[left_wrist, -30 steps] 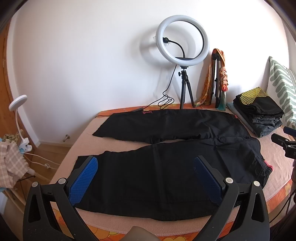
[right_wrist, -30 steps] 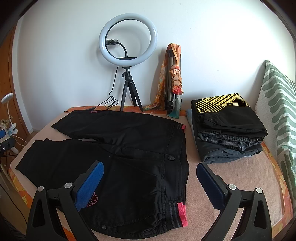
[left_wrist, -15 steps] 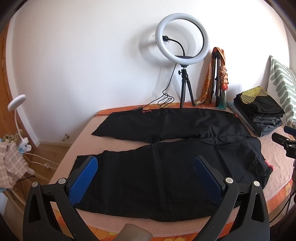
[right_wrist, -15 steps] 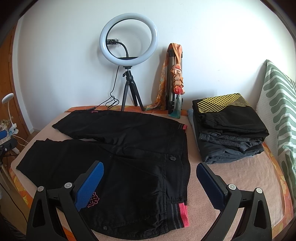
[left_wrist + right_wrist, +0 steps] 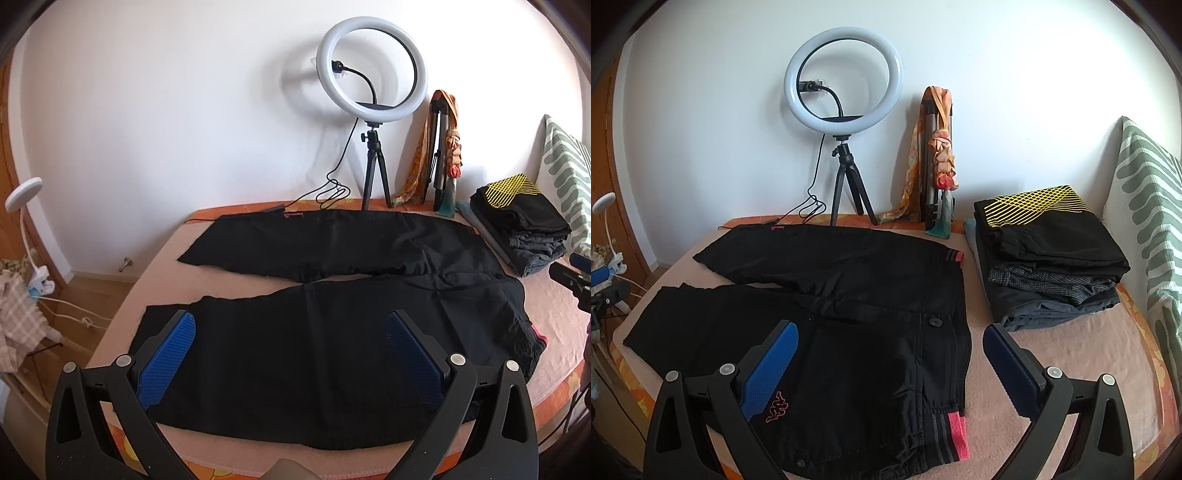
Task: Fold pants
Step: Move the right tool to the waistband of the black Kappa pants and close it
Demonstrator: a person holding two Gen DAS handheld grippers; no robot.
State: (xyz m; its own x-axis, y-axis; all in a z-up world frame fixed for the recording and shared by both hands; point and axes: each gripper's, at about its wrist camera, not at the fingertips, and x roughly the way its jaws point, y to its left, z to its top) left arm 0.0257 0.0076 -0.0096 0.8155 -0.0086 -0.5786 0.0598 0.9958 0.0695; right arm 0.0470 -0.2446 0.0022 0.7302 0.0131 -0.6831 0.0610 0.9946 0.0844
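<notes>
**Pants spread flat, first fold not yet begun**

Your black track pants (image 5: 332, 325) lie unfolded on the bed (image 5: 1071, 354), legs parted in a V, cuffs toward the left edge and the waistband with its pink tab (image 5: 956, 432) toward the right, near the stack of folded clothes (image 5: 1049, 258). The stack sits just beside the waistband, not touching it as far as you can see.

Both tools hover above the cloth. Your left tongs (image 5: 291, 354) stand wide apart over the near leg, holding nothing. Your right tongs (image 5: 886, 365) are equally wide, over the hip area by the pink logo (image 5: 777, 406), and also hold nothing.

This looks like the opening step: nothing is gripped and no crease is made. The likely first move is to bring one leg over the other, so you would lower the left tongs to the near cuff and the right to the near waistband corner, pinch only the top layers, and carry both across together. The fabric looks thin and slippery, so close firmly and lift evenly to avoid dragging the far leg.

The ring light (image 5: 844, 85) on its tripod stands by the wall, clear of your path.
</notes>
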